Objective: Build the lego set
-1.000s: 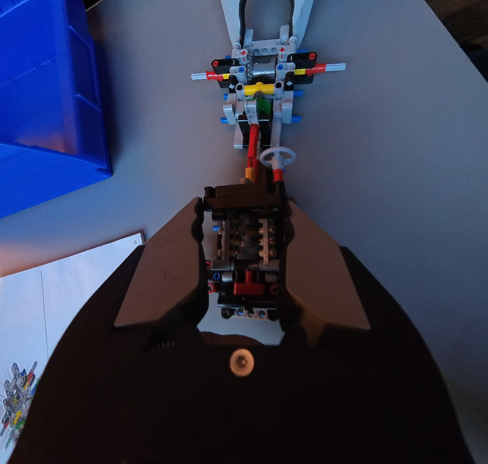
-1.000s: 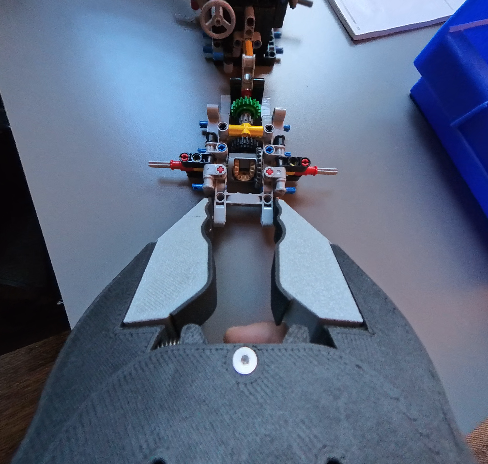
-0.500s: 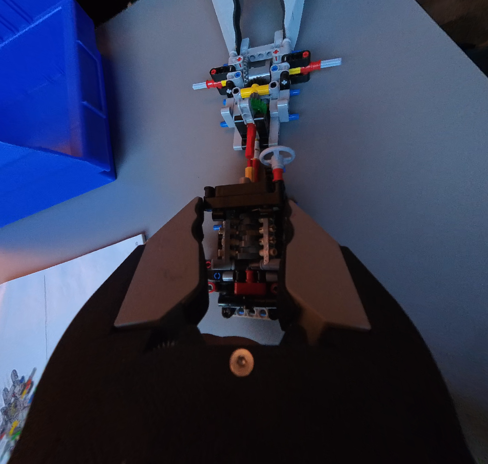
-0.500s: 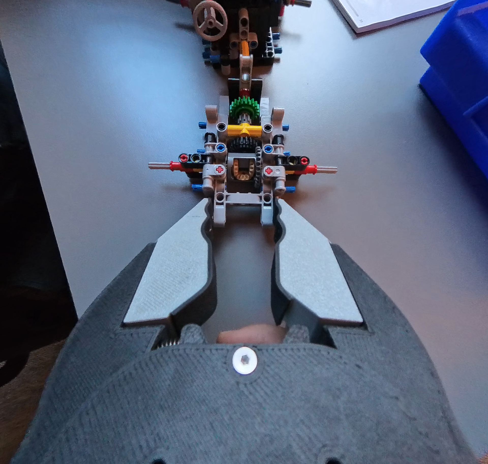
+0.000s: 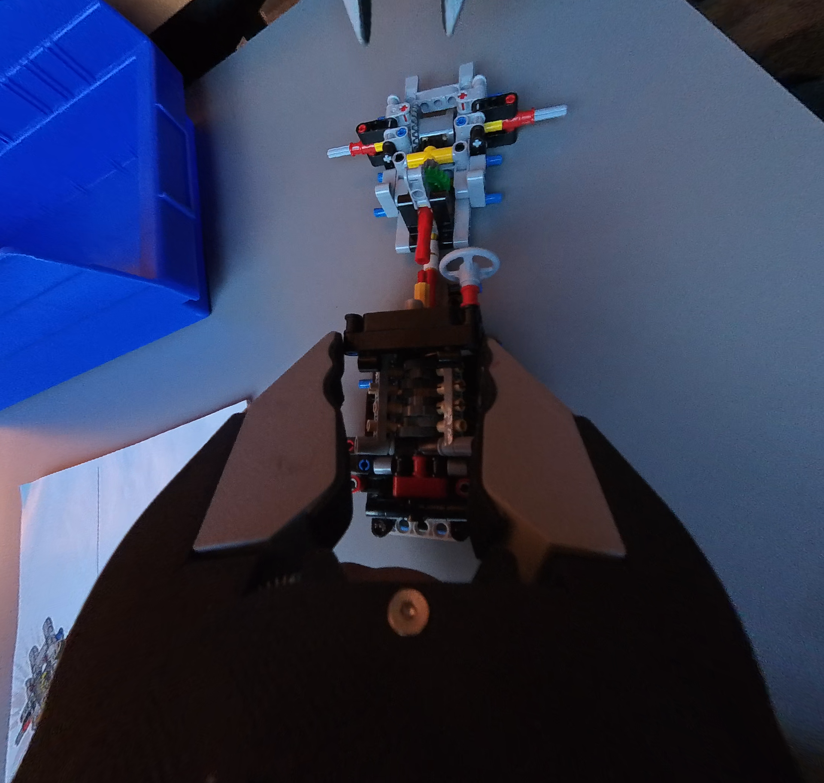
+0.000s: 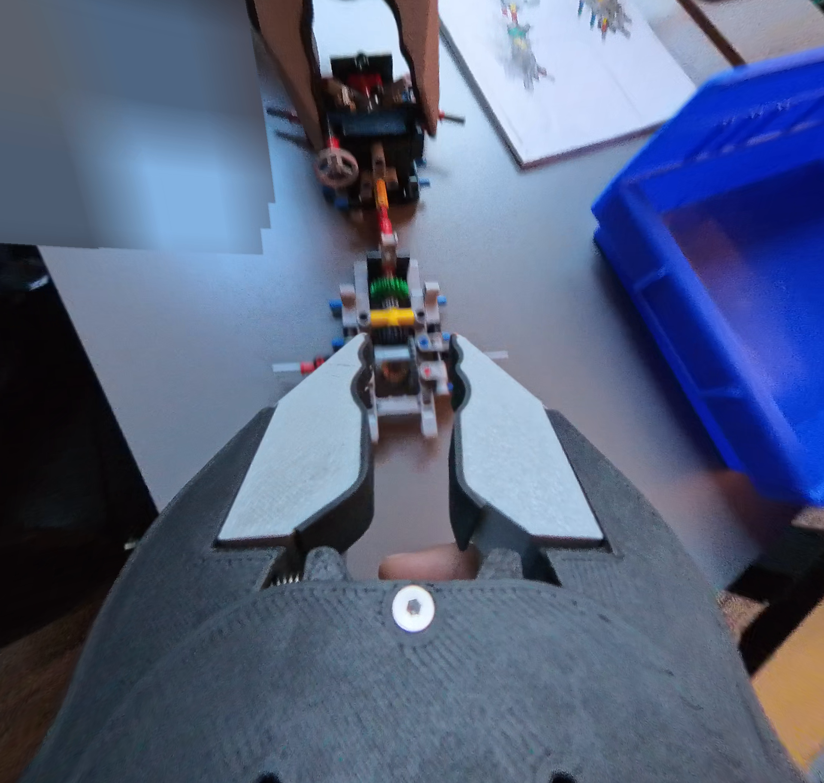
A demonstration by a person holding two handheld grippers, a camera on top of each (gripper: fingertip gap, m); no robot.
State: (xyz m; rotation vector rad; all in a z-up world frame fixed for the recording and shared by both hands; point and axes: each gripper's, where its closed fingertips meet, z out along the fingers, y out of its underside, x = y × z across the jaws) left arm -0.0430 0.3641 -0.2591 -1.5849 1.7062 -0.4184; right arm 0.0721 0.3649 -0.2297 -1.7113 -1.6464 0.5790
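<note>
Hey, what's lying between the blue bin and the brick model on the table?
Nothing: in the left wrist view, bare grey table separates the blue bin from the brick model.

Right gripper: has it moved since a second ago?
Yes. In the left wrist view the right gripper has pulled back off the grey axle assembly towards the table's far edge, apart from it now.

Left gripper (image 5: 412, 347) around black brick assembly (image 5: 414, 423)

We see blue bin (image 5: 89, 191) left of the left claw | open booklet (image 5: 62, 561) beside its lower left | grey table (image 5: 624, 316) beneath.
</note>
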